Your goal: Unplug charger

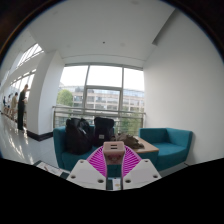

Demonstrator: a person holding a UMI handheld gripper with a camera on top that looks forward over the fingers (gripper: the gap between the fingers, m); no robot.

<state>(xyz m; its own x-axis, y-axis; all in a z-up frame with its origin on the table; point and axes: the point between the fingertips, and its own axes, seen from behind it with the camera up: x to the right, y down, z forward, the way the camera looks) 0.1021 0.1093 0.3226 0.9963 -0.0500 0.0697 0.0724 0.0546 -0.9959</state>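
Note:
A small beige block-shaped charger (113, 148) sits between the tips of my gripper (113, 155). Both pink pads (98, 162) press against its sides, so the fingers are shut on it. It is held up in the air, well in front of the furniture behind it. No cable or socket shows. The charger's lower part is hidden between the pads.
A lounge lies ahead. A teal sofa (70, 150) with black bags (90, 128) on it stands beyond the fingers, another teal sofa (178, 146) is to the right, and a low wooden table (143, 147) stands between them. Large windows (100, 92) are behind. A person (22, 105) stands far left.

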